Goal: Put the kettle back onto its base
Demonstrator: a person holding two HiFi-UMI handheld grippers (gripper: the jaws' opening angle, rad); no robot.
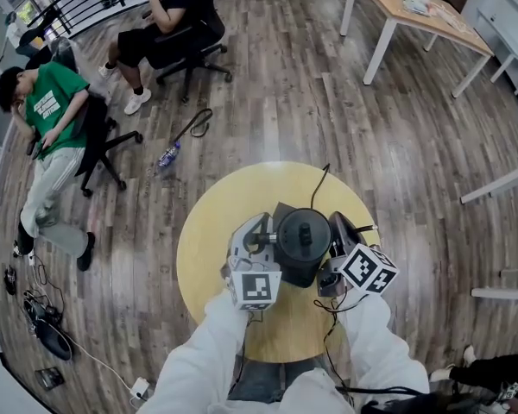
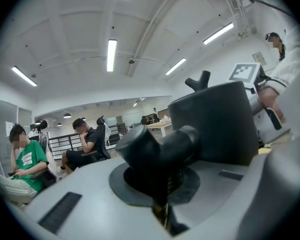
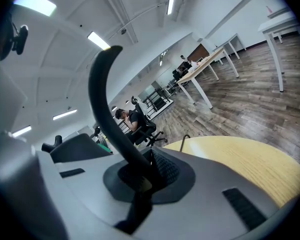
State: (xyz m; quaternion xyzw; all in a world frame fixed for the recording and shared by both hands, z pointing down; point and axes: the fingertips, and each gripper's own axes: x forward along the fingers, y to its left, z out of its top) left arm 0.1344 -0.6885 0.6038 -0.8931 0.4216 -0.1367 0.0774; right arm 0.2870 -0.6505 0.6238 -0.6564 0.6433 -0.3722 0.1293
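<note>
Kettle (image 1: 302, 244) is between both grippers, over round yellow worktop (image 1: 209, 231). Left gripper (image 1: 272, 250): fingers closed on kettle's black side stub (image 2: 157, 149). Right gripper (image 1: 332, 253): fingers closed on its curved handle (image 3: 106, 109).

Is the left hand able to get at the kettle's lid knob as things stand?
Probably not right now: the left tongs are shut on the kettle's spout. The lid knob itself sits uncovered, so only that grip holds them back.
</note>
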